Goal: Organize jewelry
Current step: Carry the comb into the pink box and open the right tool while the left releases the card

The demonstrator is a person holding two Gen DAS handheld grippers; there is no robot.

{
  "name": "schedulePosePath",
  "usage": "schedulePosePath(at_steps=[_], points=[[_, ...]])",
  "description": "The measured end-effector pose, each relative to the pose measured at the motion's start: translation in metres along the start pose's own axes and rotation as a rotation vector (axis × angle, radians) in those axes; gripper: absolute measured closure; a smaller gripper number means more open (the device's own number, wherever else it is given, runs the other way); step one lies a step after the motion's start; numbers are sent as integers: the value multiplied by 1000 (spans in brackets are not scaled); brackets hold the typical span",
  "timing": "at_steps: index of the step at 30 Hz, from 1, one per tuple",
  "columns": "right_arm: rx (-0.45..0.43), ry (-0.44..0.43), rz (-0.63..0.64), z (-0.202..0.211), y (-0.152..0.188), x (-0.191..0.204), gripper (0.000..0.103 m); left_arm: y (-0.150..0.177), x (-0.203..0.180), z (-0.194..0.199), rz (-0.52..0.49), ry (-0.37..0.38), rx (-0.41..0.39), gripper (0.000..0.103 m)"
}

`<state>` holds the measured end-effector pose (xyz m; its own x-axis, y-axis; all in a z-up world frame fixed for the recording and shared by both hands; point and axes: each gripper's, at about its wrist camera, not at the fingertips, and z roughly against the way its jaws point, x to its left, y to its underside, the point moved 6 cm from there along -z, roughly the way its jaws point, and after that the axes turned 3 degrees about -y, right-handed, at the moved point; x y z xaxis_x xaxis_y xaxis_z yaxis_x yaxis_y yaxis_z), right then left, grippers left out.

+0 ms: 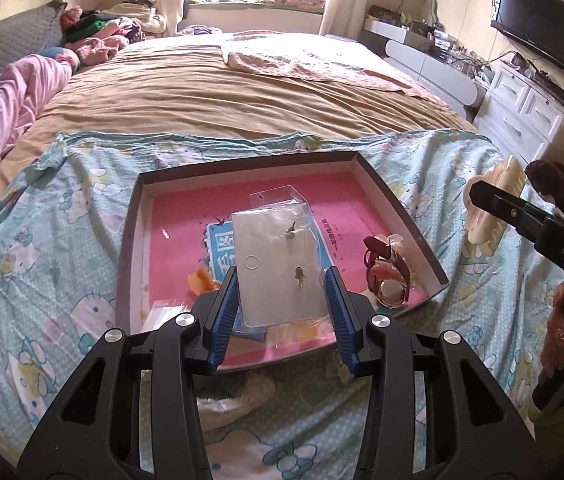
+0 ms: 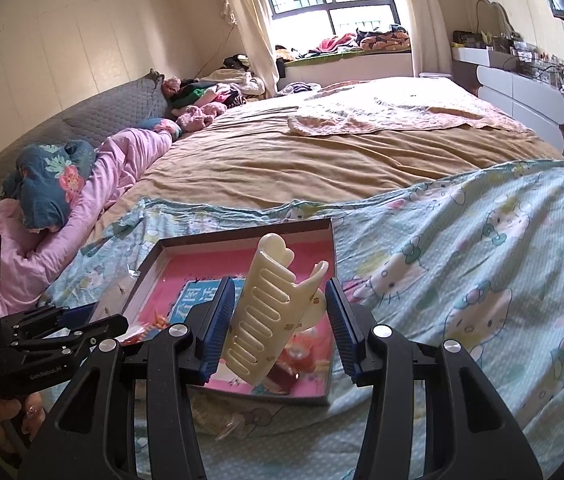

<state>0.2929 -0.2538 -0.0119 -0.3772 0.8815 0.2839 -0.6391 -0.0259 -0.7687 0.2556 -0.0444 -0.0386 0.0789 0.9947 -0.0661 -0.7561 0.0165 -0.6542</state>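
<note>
Hair clip point(image 2: 266, 312) upright, long axis tilted, in right gripper point(image 2: 280, 326); left gripper point(image 1: 282, 312) clamps earring card point(image 1: 278, 264).

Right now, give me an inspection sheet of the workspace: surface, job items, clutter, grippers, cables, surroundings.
Surface: bed with a cartoon-print sheet over a tan blanket.
Job's things: box lid with a pink floor; earring card in a clear bag; watch at the lid's right edge; cream hair clip.
Clutter: loose clear packets and an orange bit in the lid's near left corner.
Grippers: left hand-held gripper straddles the earring card, contact unclear; right hand-held gripper has the hair clip between its fingers, grip unclear.
Cables: wires by the TV.
Surroundings: window, clothes piles, white drawers.
</note>
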Motion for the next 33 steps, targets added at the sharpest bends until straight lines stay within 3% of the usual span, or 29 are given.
schedulePosePath(at_steps=[22, 33], points=[[133, 72, 41, -51, 29, -17, 58, -4, -6, -44, -16, -12, 63, 68], [153, 72, 32, -59, 35, -18, 54, -4, -1, -51, -11, -22, 75, 68]])
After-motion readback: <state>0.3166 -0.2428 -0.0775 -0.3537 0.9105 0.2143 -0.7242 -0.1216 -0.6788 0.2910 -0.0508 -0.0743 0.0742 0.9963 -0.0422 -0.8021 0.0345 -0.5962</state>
